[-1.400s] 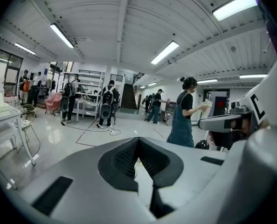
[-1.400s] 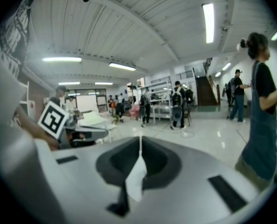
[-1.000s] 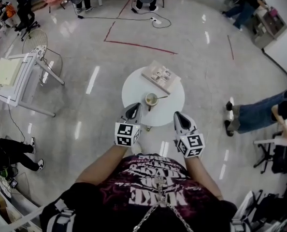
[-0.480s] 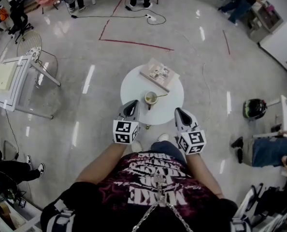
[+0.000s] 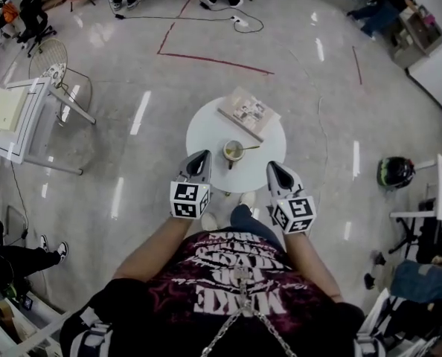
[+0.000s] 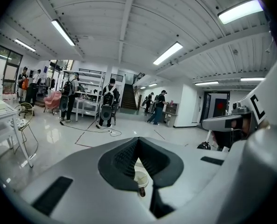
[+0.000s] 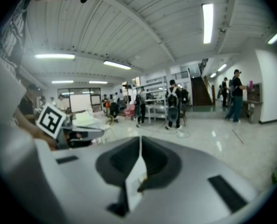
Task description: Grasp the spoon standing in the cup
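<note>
Low in the middle of the frame, our left gripper and right gripper both have their jaws pressed together on nothing. Just above them, at frame centre, the cup stands on the round white table, its spoon leaning right. A book lies beyond.

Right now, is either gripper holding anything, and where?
Nothing held: left gripper and right gripper are shut, empty; the thin spoon sits untouched in the pale round cup.

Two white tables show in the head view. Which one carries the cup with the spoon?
The round table, right before the person, bears the cup; the rectangular table stands far left.
</note>
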Action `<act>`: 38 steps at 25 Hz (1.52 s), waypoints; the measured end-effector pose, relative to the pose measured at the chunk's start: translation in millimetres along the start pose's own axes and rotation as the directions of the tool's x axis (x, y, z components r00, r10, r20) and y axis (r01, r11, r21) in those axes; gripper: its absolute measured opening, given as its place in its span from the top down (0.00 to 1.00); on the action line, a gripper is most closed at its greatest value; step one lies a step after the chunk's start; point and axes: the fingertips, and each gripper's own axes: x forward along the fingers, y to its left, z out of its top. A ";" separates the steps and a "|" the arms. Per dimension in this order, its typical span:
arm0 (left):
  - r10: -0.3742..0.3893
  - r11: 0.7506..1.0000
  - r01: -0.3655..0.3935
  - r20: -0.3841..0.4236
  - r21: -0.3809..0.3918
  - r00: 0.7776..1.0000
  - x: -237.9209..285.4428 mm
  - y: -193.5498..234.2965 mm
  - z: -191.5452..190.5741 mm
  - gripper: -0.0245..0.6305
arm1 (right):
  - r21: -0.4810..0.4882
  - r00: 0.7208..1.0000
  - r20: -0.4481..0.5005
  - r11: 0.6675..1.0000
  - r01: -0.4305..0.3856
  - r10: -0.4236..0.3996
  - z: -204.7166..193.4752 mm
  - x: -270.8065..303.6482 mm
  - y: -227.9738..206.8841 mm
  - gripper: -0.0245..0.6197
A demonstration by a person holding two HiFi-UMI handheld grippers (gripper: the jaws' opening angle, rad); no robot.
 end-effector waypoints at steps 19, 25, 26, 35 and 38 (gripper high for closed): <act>0.020 0.998 -0.028 -0.139 -0.055 0.990 49.2 -0.3 -43.4 0.93 | 0.054 0.986 -0.131 0.994 -0.093 0.099 -36.7 52.3 -26.4 0.91; 0.042 0.995 -0.055 -0.161 -0.078 0.986 69.2 8.9 -46.8 0.93 | 0.066 0.982 -0.154 0.993 -0.095 0.105 -39.2 68.4 -44.2 0.91; 0.045 0.995 -0.059 -0.165 -0.082 0.985 72.8 10.2 -48.5 0.93 | 0.068 0.982 -0.159 0.993 -0.095 0.105 -40.1 71.0 -47.4 0.91; 0.056 0.990 -0.082 -0.214 -0.114 0.975 98.1 13.5 -65.0 0.93 | 0.067 0.974 -0.191 0.991 -0.114 0.125 -44.8 89.8 -63.4 0.91; 0.057 0.989 -0.088 -0.243 -0.122 0.968 108.7 17.9 -71.5 0.93 | 0.061 0.972 -0.200 0.991 -0.116 0.126 -43.9 100.1 -69.9 0.91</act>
